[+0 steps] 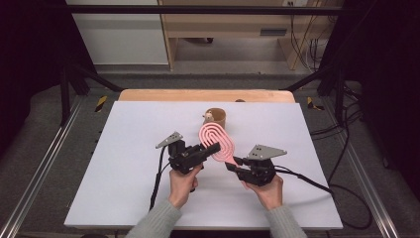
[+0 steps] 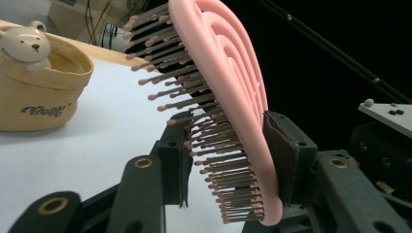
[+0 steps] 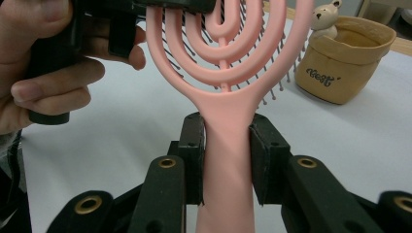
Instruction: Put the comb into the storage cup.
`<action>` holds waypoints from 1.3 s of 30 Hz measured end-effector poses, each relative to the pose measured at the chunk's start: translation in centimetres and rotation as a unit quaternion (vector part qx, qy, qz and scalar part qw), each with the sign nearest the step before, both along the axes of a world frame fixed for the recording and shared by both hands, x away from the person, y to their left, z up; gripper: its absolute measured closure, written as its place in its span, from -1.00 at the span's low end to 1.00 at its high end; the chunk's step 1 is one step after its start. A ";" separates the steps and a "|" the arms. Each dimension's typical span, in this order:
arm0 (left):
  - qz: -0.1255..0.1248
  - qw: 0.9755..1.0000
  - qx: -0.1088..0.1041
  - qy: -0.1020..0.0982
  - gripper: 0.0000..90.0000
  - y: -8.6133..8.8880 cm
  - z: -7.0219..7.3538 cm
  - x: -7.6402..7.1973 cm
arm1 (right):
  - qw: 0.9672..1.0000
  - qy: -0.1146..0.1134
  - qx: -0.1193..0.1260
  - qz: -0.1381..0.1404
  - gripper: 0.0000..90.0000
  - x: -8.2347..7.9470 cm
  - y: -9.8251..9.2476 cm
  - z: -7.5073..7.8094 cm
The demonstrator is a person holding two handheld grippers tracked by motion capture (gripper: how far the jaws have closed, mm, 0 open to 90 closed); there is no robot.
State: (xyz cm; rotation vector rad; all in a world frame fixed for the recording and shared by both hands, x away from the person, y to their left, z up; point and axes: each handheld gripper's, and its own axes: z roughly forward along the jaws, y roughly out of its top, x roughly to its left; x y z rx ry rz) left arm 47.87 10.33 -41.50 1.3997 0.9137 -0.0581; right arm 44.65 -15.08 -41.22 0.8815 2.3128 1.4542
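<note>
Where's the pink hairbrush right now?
In the high view the pink hairbrush is held off the table's middle: right claw shut on its handle, left claw around its head, with the bear cup just beyond.

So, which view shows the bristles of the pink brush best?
The left gripper view: the bristles stand out in profile, each tip distinct. The right gripper view looks through the brush from its back, and in the high view they are hidden.

Pink vented hairbrush (image 1: 218, 141) held above table, bristles leftward.
</note>
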 end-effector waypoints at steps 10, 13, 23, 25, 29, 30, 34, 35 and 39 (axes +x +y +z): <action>-0.008 1.000 -0.017 -0.009 0.36 -0.2 0.2 -0.4 | 1.000 0.002 0.000 0.003 0.58 0.0 0.1 -0.1; -0.006 1.000 -0.017 -0.017 0.39 -0.4 0.3 -0.5 | 1.000 0.003 -0.001 0.002 0.58 0.1 0.2 -0.2; -0.004 0.999 -0.009 -0.040 0.41 -0.6 0.6 -1.0 | 1.000 0.008 0.003 0.011 0.57 0.1 0.2 -0.3; -0.004 0.999 -0.007 -0.042 0.42 -0.6 0.7 -1.0 | 1.000 0.006 0.004 0.011 0.57 0.1 0.3 -0.3; -0.005 0.999 -0.006 -0.044 0.42 -0.6 0.7 -0.9 | 1.000 0.004 0.004 0.012 0.56 0.1 0.3 -0.3; -0.005 0.999 -0.004 -0.044 0.42 -0.6 0.8 -0.9 | 1.000 0.004 0.004 0.012 0.55 0.1 0.3 -0.3; -0.003 0.999 -0.004 -0.047 0.42 -0.8 0.9 -0.9 | 1.000 0.001 0.006 0.011 0.52 0.0 0.2 -0.3; -0.003 0.999 0.000 -0.048 0.42 -0.8 1.0 -0.9 | 1.000 0.001 0.006 0.011 0.52 0.0 0.2 -0.2; 0.003 0.998 0.008 -0.056 0.42 -0.7 1.3 -0.8 | 1.000 -0.003 0.012 0.010 0.44 0.0 0.1 -0.1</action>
